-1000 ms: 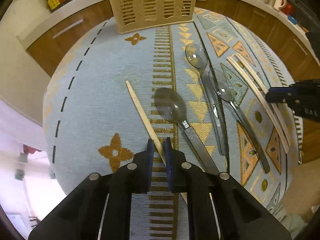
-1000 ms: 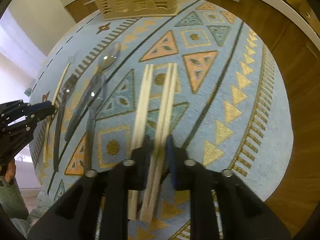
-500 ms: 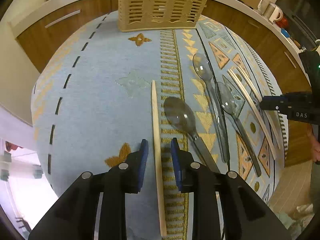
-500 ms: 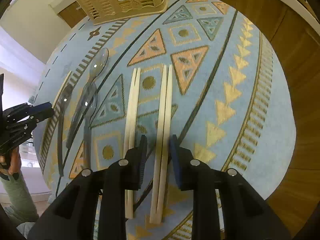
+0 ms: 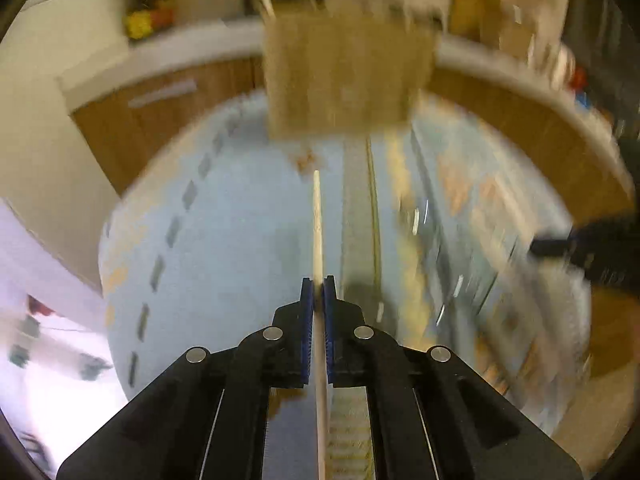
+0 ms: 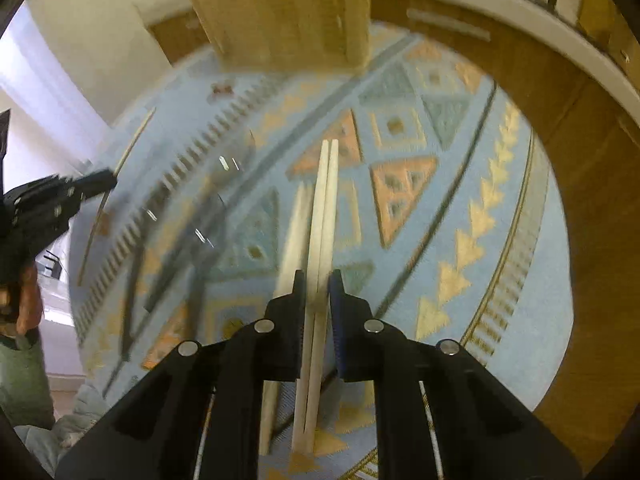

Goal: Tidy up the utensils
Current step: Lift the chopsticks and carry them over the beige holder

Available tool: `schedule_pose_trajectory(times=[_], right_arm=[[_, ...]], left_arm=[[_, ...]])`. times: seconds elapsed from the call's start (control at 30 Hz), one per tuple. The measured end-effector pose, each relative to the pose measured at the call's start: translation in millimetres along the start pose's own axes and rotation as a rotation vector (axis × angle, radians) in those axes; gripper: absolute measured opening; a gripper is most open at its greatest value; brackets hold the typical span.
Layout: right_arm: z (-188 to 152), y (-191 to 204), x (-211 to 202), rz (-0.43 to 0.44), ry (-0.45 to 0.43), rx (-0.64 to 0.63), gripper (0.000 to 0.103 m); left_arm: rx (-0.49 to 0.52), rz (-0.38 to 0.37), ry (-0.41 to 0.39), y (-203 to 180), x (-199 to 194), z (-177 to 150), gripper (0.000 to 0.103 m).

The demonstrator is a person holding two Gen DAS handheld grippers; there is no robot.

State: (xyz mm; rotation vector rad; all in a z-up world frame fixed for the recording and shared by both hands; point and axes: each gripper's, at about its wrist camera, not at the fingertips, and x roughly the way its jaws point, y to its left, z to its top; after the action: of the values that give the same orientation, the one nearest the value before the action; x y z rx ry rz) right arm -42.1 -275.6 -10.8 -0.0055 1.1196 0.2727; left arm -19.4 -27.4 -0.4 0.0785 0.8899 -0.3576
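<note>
**Both tools lifted with chopsticks pinched**

The left tool point(image 5: 319, 280) is angled steeply down over the blue patterned mat point(image 5: 224, 240) that covers the surface. Its blue pads point(image 5: 307, 312) are pressed onto a single chopstick point(image 5: 317, 220), which runs straight ahead from between them toward the basket point(image 5: 344, 76) at the mat's far edge. The right tool point(image 6: 317, 276) is tilted down more sharply, and a chopstick pair point(image 6: 326, 200) is pinched between its pads point(image 6: 335, 312). A second pair point(image 6: 292, 244) is left lying on the mat, just beside the held one on its left.

Compared with a second ago, both tools have been raised. The single chopstick, then lying slantwise across the mat, is now carried in line with the left tool. Half a second ago both sets of jaws stood wider around their sticks; they have just been closing and are now clamped on them. The basket fills more of each view than before, and both pictures are heavily smeared by motion.

Only in the right view are the spoons point(image 6: 176, 240) hinted at, as dark streaks with glints left of the chopstick pairs; the left tool and a hand point(image 6: 28, 300) behind it are also seen there at the left edge. In the left view the right tool appears as a dark blur at the right edge, and the spoons are too blurred to be made out. A counter point(image 5: 176, 56) with wooden cabinets point(image 5: 132, 128) beneath is seen beyond the mat.
</note>
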Motion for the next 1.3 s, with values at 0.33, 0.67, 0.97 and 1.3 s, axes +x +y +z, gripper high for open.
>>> schedule_pose_trajectory(times=[0.33, 0.67, 0.97, 1.3], right_arm=[[68, 0, -57, 0.140, -0.321, -0.001, 0.004], [125, -10, -84, 0.239, -0.429, 0.021, 0.000], [104, -39, -29, 0.207, -0.189, 0.030, 0.033], [118, -17, 62, 0.077, 0.075, -0.179, 0.033]], left_arm=[[-0.148, -0.157, -0.410, 21, -63, 100, 0.003], [-0.156, -0.204, -0.533, 20, -81, 158, 0.003], [-0.146, -0.258, -0.496, 31, -61, 139, 0.003], [-0.117, -0.269, -0.485, 24, -60, 132, 0.003]])
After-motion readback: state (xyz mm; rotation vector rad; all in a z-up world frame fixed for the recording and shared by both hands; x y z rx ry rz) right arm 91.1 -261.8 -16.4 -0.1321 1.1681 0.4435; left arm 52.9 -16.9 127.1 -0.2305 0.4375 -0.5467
